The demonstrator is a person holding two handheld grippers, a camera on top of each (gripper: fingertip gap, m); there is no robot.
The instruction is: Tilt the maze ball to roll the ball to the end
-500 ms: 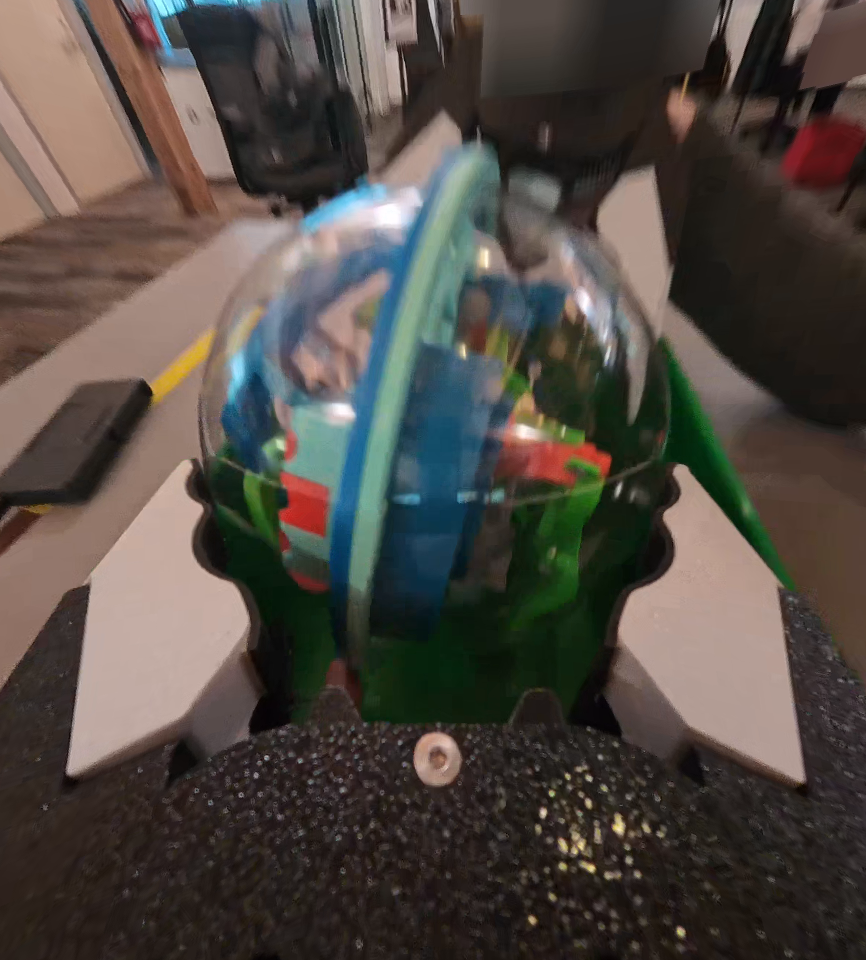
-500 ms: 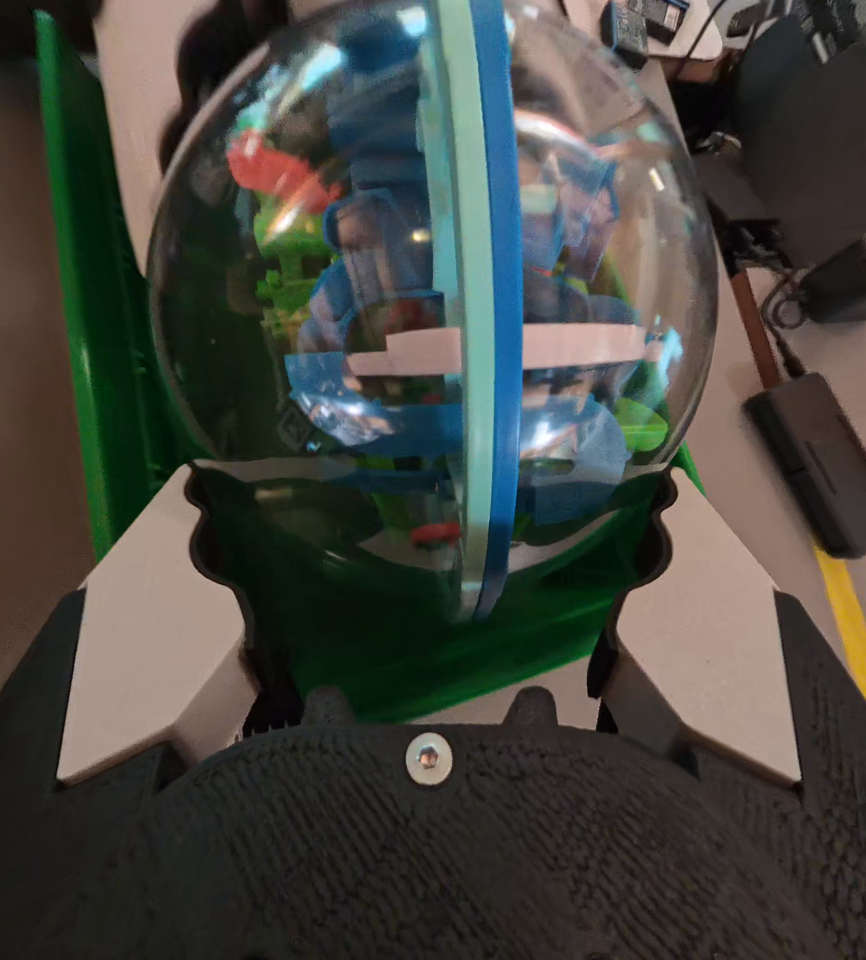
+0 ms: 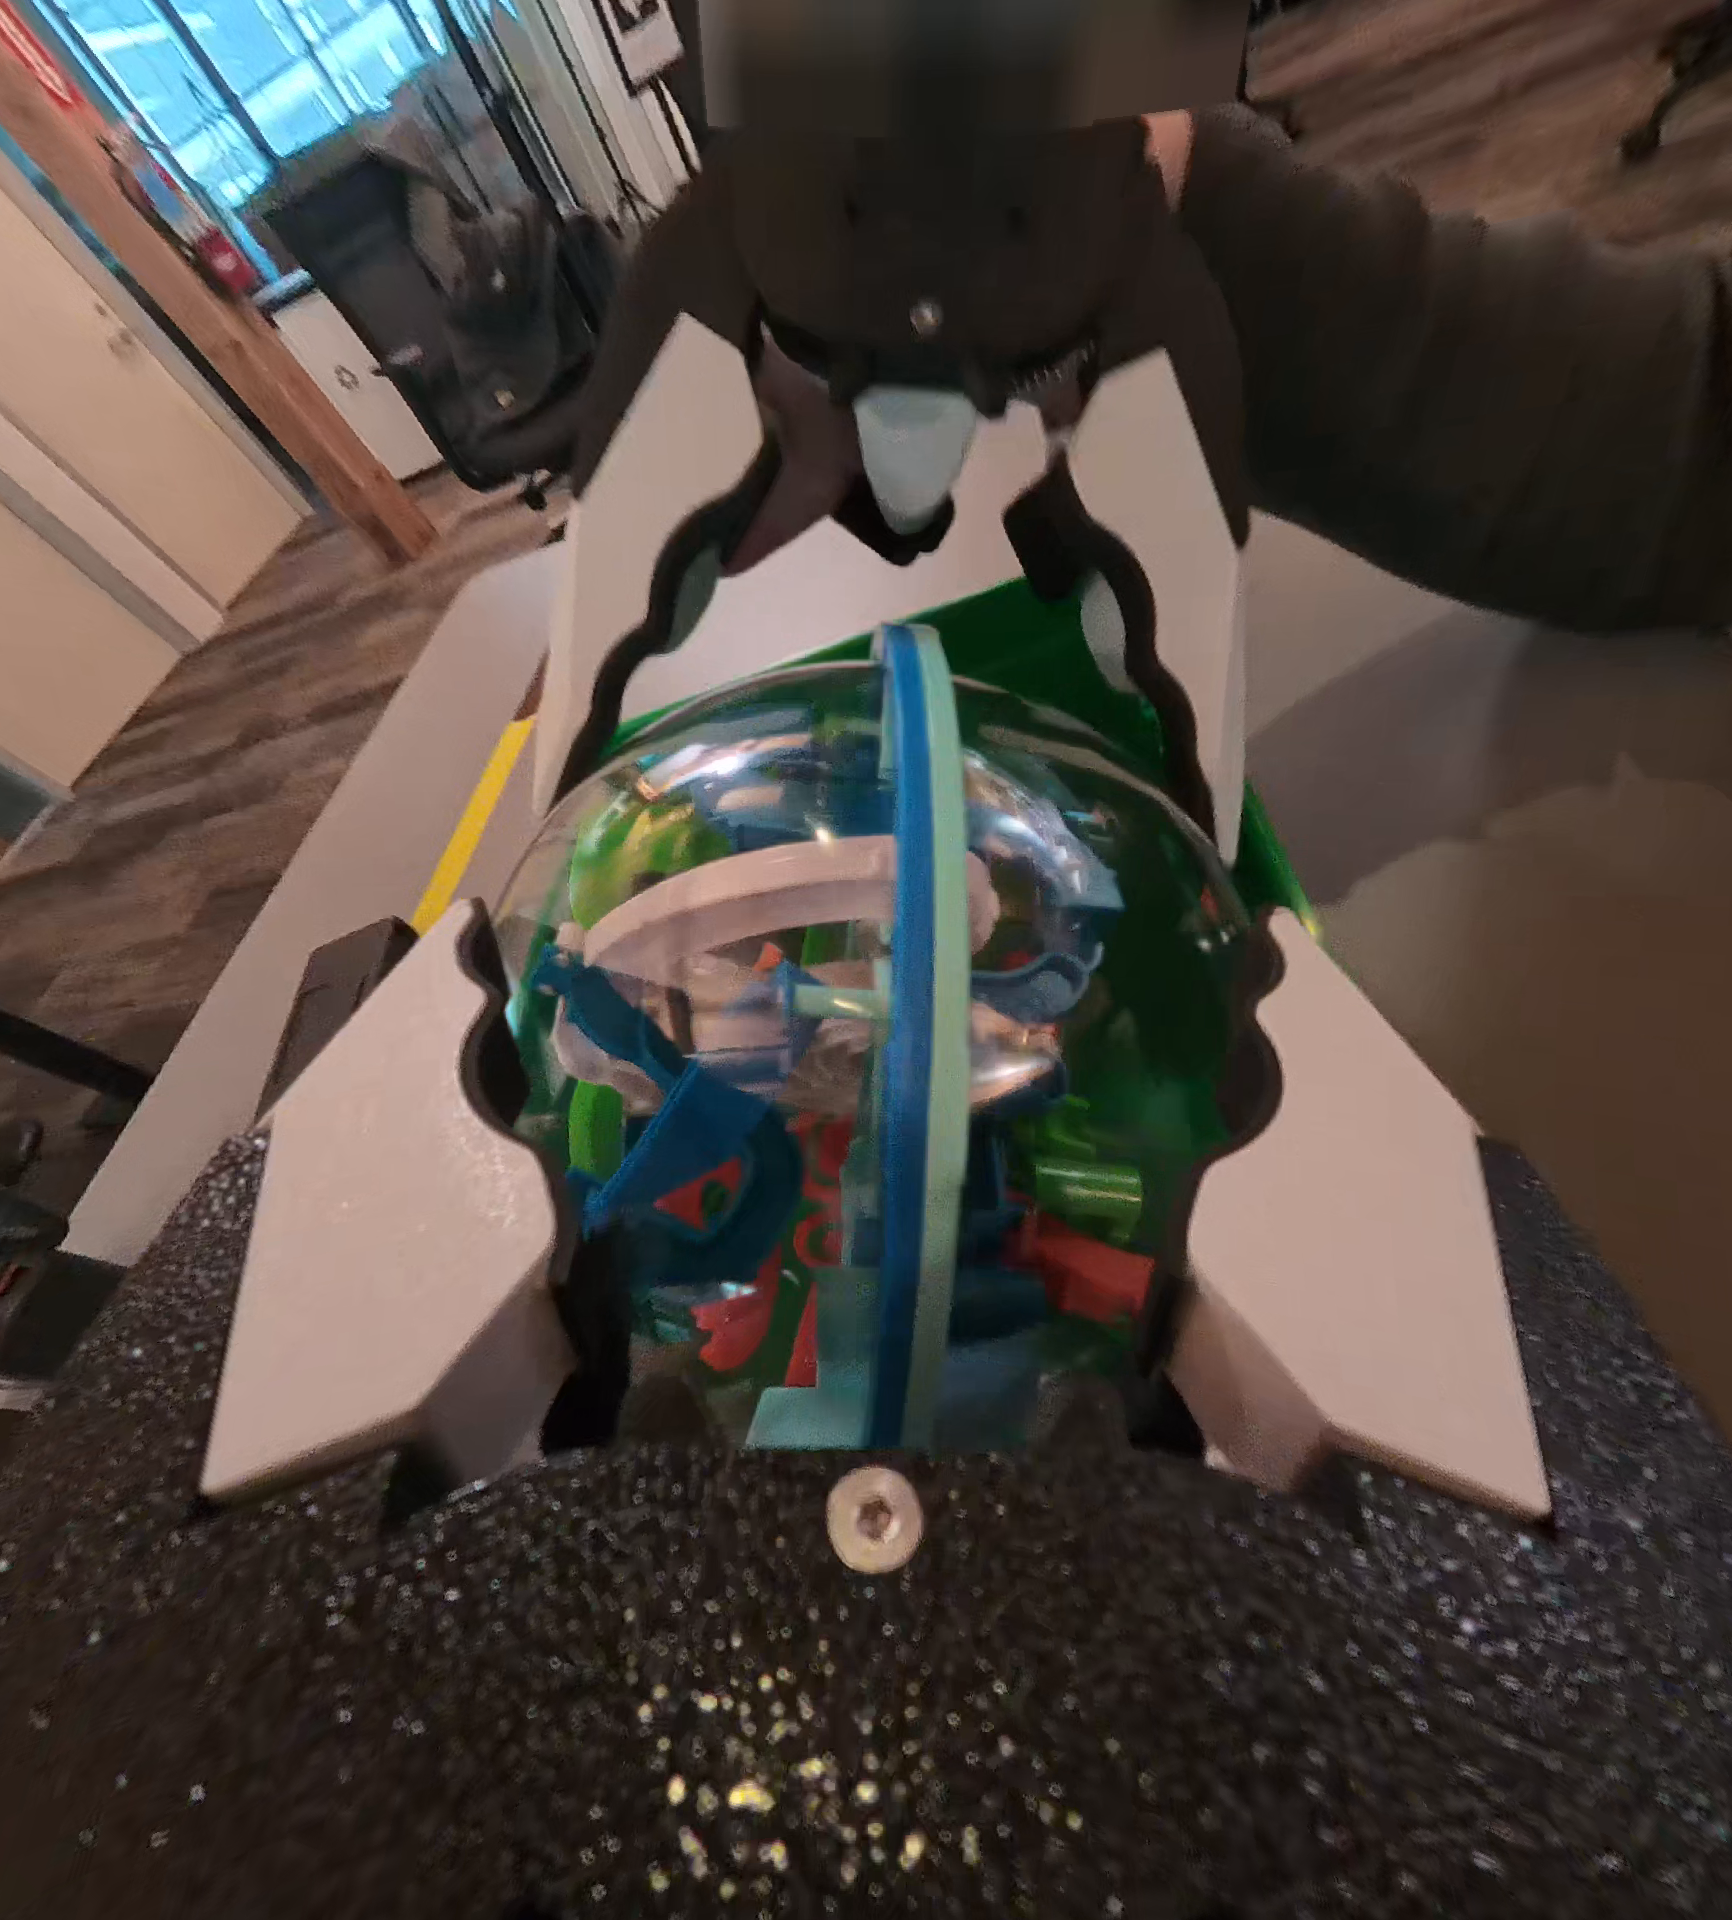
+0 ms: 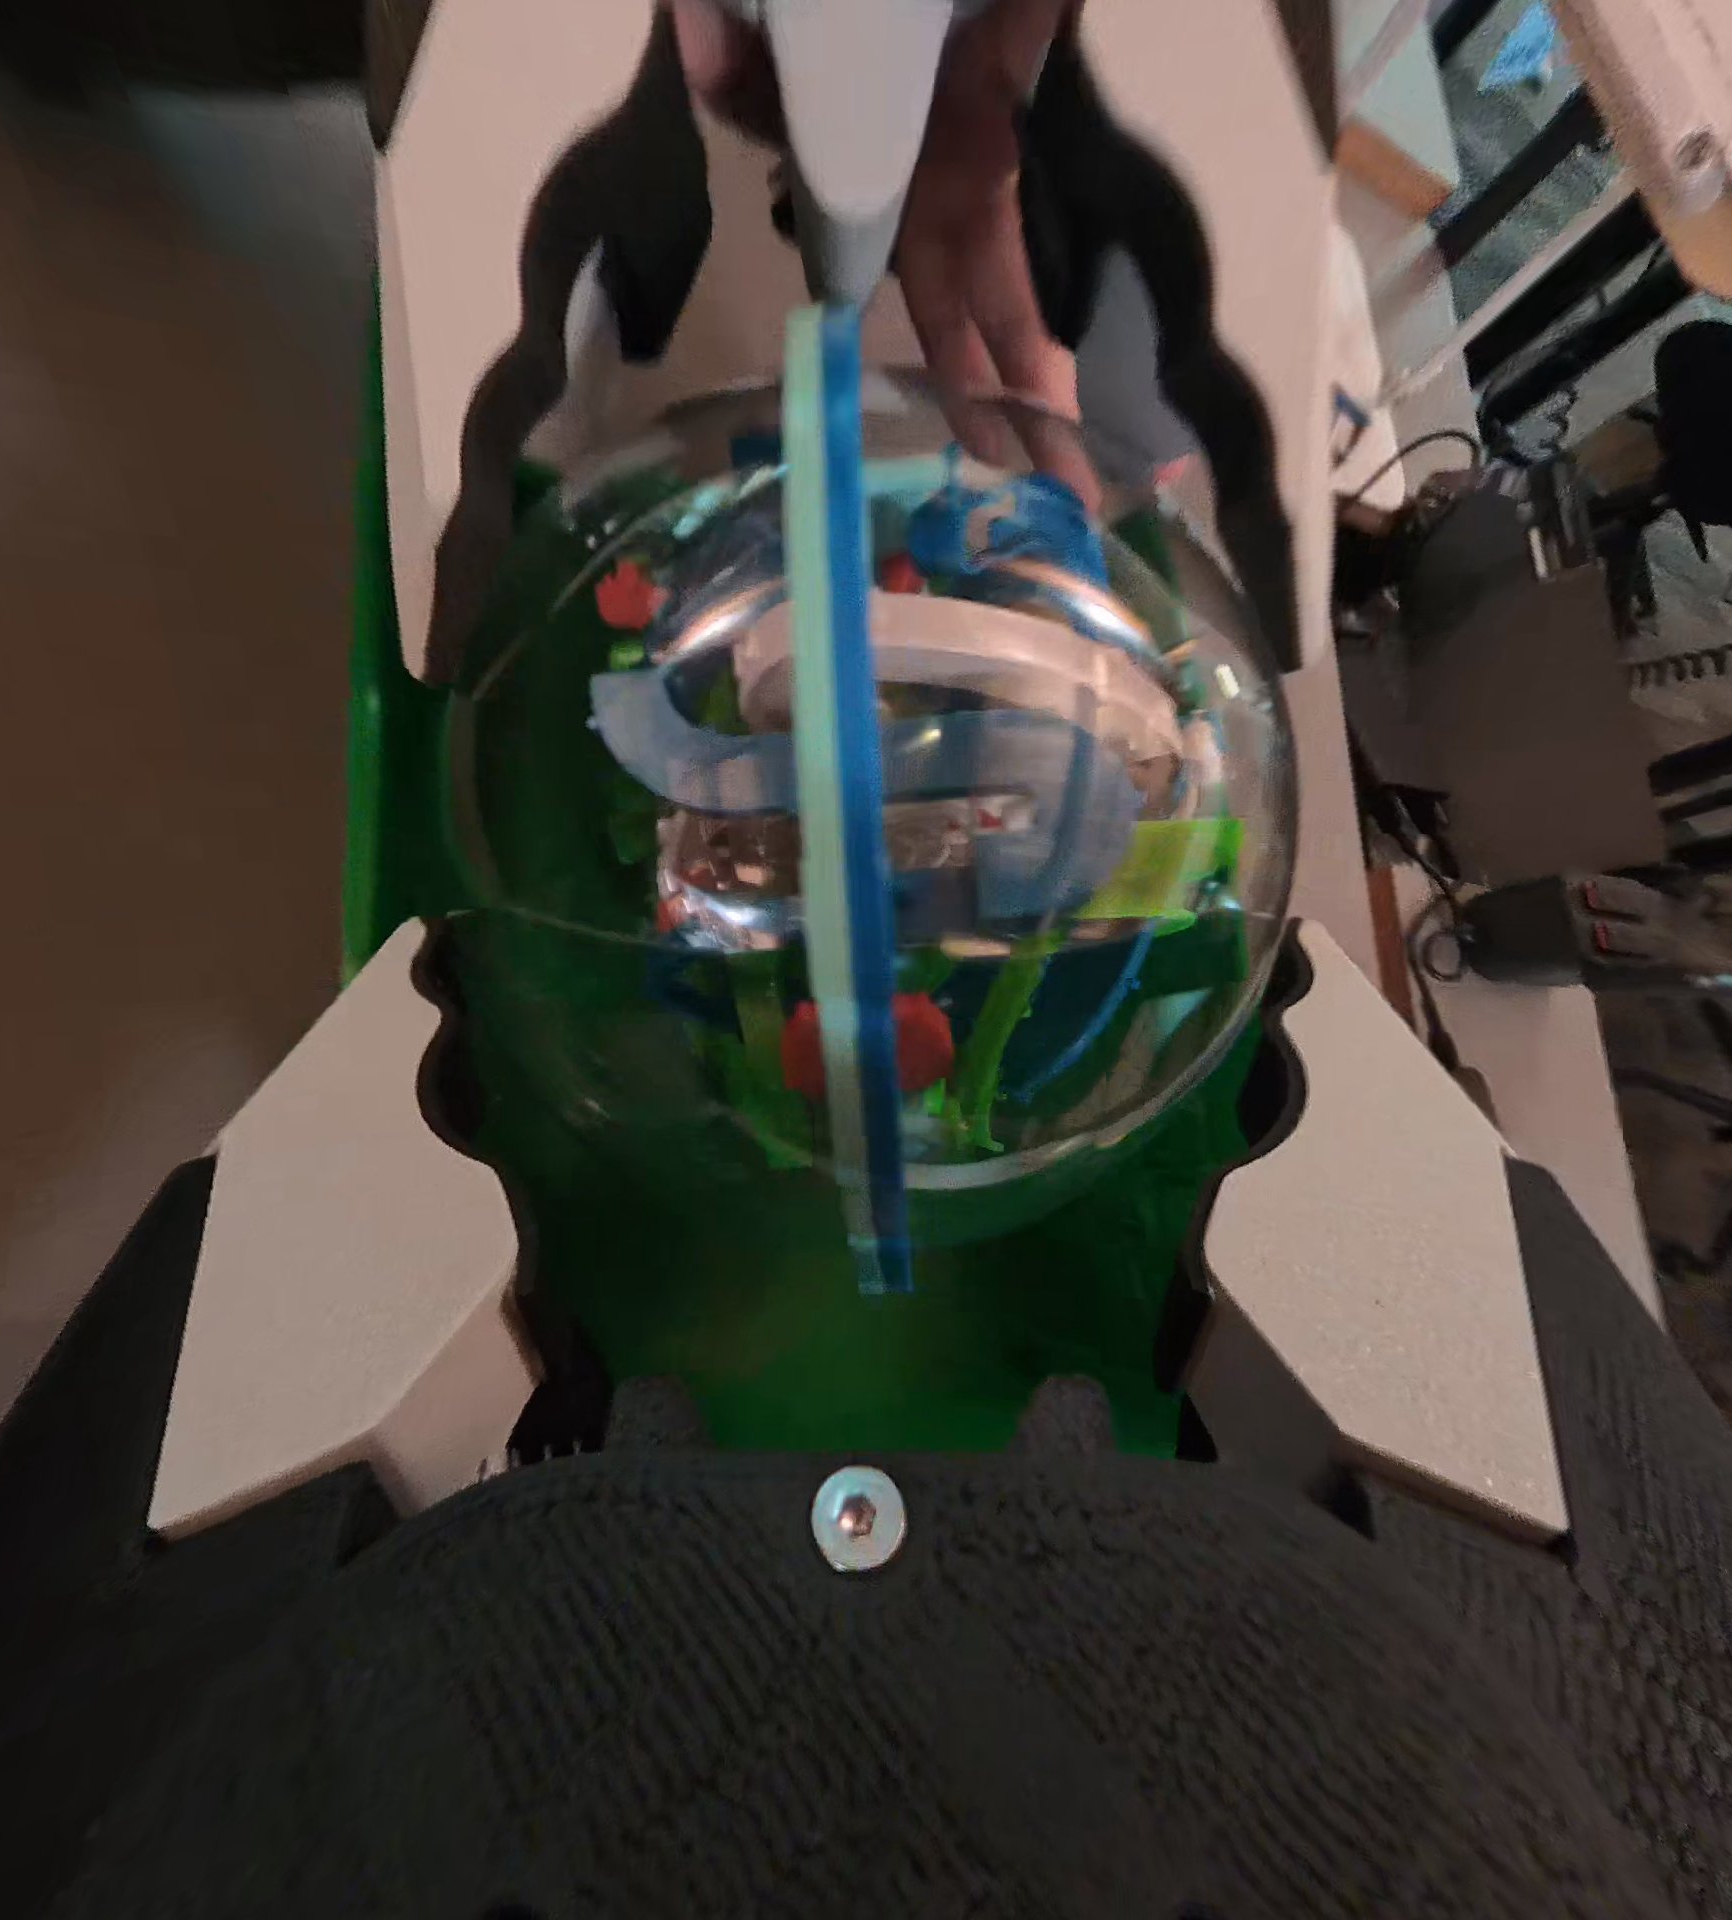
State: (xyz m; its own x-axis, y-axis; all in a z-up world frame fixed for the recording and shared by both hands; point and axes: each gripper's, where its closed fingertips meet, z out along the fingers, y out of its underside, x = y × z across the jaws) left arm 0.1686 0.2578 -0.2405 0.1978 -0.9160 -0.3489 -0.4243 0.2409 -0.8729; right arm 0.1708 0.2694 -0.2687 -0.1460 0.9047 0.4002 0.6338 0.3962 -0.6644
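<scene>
Altogether we count one maze ball (image 3: 872,1039), two grippers, and four white fingers gathered round it. We hold the ball up between the grippers, which face each other across it, above a green tray (image 3: 1038,623) on the pale table (image 3: 342,831).

Our left gripper (image 3: 867,997) has the sphere between its two fingers (image 3: 394,1122), whose wavy dark pads sit against its flanks, so we read it as clamped on the ball. Our right gripper (image 4: 862,1018) has the ball's lower sides at its fingertips (image 4: 1361,1101); the dark pads seem to touch the clear shell, though blur keeps us from being sure how firmly.

A sphere has no long axis, so we go by its blue and pale-green seam ring (image 3: 919,1039). That ring stands on edge, running top to bottom in both wrist views and lined up from one gripper toward the other. One curved white track (image 3: 737,883) crosses it sideways inside, among blue, green and red maze parts. We cannot pick out the small rolling ball.

One dark sleeve (image 3: 1464,395) reaches in behind the right gripper.
</scene>
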